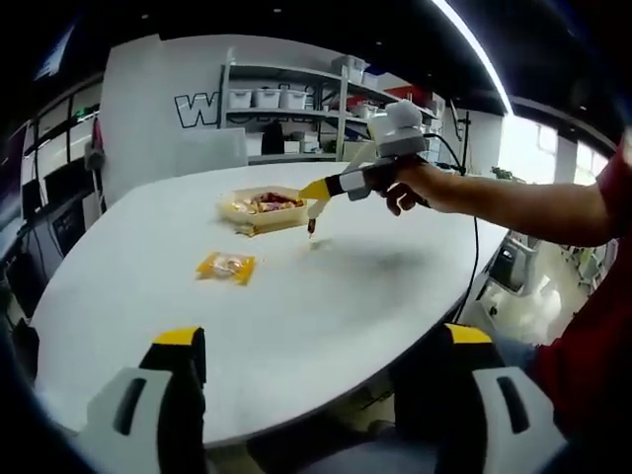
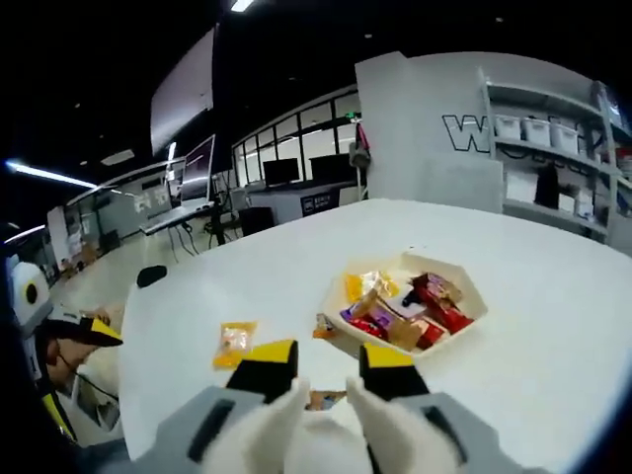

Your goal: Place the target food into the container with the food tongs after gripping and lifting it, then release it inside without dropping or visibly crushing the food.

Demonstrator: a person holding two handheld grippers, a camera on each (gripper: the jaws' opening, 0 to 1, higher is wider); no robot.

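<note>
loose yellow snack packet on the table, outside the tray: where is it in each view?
Left gripper view: yellow snack packet lies left of centre on the white table, nearer the camera than the tray.
Right gripper view: the packet lies lower left, left of the tray, just beyond the right gripper's fingers.
Shared landmark: the tray of wrapped snacks.

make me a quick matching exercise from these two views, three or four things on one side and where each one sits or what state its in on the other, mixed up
Things:
1. yellow snack packet
2. container
3. left gripper
4. shelving unit

Places or states:
A. against the far wall
B. jaws wide apart, holding nothing
C. lying alone on the table
D. holding several wrapped snacks

Pairs: 1-C, 2-D, 3-B, 4-A
</note>
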